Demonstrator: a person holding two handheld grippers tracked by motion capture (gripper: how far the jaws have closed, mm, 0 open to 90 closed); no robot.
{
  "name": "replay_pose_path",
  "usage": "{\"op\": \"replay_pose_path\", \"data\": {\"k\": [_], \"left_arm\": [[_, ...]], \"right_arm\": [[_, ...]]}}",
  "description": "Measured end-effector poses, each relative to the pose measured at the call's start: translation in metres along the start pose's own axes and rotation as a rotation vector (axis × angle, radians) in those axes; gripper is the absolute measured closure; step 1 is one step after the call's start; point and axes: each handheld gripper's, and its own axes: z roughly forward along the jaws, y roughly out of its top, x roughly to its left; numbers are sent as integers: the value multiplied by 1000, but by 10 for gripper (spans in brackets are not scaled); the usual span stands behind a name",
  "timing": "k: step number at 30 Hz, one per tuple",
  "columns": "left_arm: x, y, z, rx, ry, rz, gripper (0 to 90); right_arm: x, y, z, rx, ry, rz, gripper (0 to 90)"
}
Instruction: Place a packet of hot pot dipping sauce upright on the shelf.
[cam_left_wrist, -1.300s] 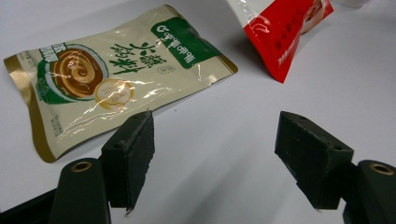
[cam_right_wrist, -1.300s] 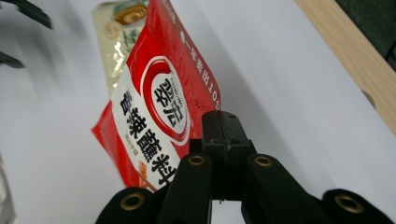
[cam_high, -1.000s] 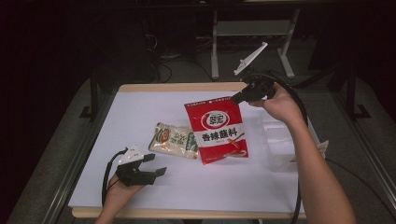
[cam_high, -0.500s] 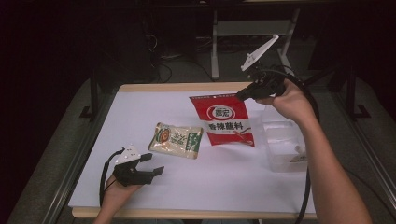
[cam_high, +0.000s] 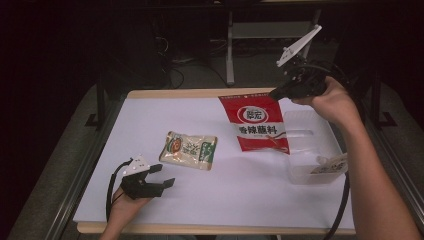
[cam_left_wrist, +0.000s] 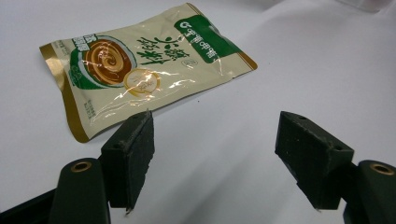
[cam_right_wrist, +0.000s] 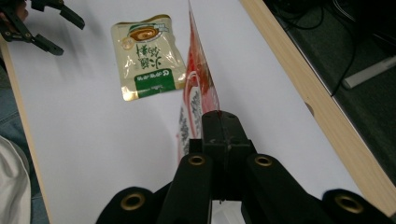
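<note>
Lifted higher, red packet (cam_high: 260, 124) reading 香辣蘸料, pinched by right claw (cam_high: 274, 93), left claw (cam_high: 162, 176) wide.

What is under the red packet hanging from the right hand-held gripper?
The red packet hangs off the white table; its right edge overlaps a clear plastic container. Whatever lies behind the packet is covered.

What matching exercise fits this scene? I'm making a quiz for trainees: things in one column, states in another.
1. red packet
2. beige packet
3. left gripper
4. clear box

a. jaws open, nothing between them
b. lying flat on the white table
c. hanging from the shut right gripper
d. standing at the table's right side

Pairs: 1-c, 2-b, 3-a, 4-d
</note>
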Motion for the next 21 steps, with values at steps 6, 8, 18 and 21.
{"op": "replay_pose_path", "data": {"k": [6, 8, 18, 21], "left_arm": [[-1, 0, 1, 4, -2, -2, 280], [-1, 0, 1, 5, -2, -2, 280], [-1, -1, 2, 7, 2, 1, 279], [0, -1, 2, 8, 4, 0, 279]], "right_arm": [[-3, -11, -11, -1, -3, 5, 900], [-4, -14, -14, 2, -4, 12, 900], [-21, -33, -31, 9, -43, 72, 900], [-26, -42, -38, 13, -57, 91, 900]]}}
